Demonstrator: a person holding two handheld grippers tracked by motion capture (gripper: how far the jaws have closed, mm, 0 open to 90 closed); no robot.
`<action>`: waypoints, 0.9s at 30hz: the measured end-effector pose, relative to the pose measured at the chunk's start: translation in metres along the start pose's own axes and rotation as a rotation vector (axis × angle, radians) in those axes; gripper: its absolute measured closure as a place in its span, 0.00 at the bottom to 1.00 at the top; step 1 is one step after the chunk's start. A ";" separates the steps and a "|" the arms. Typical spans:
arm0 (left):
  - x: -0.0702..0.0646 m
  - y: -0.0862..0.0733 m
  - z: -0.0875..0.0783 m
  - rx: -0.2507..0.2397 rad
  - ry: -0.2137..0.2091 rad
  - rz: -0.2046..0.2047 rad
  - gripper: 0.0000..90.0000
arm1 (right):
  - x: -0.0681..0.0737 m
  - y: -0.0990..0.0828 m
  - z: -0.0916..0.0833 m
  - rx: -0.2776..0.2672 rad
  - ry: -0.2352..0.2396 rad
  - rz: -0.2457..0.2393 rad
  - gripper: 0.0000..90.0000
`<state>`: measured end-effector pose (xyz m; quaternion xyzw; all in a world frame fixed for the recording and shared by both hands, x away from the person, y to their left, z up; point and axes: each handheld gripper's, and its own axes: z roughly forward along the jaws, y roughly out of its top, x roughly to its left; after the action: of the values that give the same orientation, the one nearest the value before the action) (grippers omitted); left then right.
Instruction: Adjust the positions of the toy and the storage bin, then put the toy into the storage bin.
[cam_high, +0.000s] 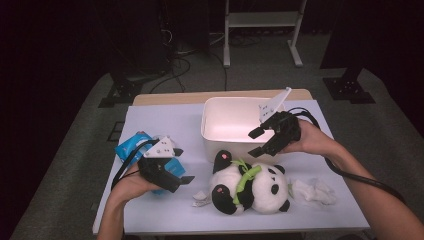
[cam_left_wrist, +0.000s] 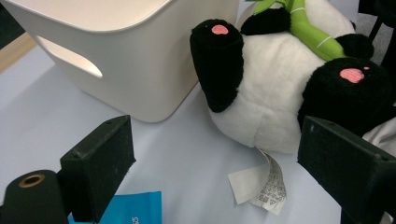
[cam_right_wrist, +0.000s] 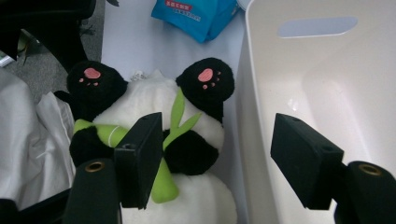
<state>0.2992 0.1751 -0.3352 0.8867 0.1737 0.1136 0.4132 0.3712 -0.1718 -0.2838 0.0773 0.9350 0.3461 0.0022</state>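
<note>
At the left of the table (cam_high: 150, 120) lies a blue packet (cam_high: 131, 145), partly under the left gripper (cam_high: 186, 178), which a hand holds low over the cloth. Its jaws stand apart with nothing between them; in the left gripper view they point at the panda's (cam_left_wrist: 275, 102) underside, a sewn label (cam_left_wrist: 261, 184) lying on the cloth just short of them.

The panda (cam_high: 252, 187) lies on its back at the middle front of the table, just before the white bin (cam_high: 220, 140) and almost touching its wall, pink-padded feet toward the bin, a green bamboo sprig (cam_high: 246, 177) across its chest. It looks light, soft and squashy, so it should give under the pads and not slip much. The round belly seems too wide for one bite; a leg or arm, or the body pinched across a narrow part, would be the likelier hold. The label and sprig look too flimsy to lift by.

The right gripper (cam_high: 259, 141) hangs over the bin's near rim, above the panda's feet, jaws wide and empty

Farthest right, a crumpled white tissue (cam_high: 314, 191) lies beside the panda's head
</note>
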 end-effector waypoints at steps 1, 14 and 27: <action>0.000 0.000 -0.001 -0.004 0.002 -0.002 0.11 | 0.002 -0.001 0.000 -0.001 0.000 0.000 0.36; -0.003 0.004 -0.002 -0.002 0.008 0.009 0.11 | 0.024 -0.018 0.010 0.026 0.030 0.002 0.32; -0.002 0.003 0.001 -0.001 0.002 0.008 0.11 | 0.030 -0.029 0.021 0.059 0.043 0.014 0.32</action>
<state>0.2985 0.1721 -0.3333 0.8871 0.1704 0.1162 0.4129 0.3389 -0.1760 -0.3169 0.0765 0.9440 0.3201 -0.0227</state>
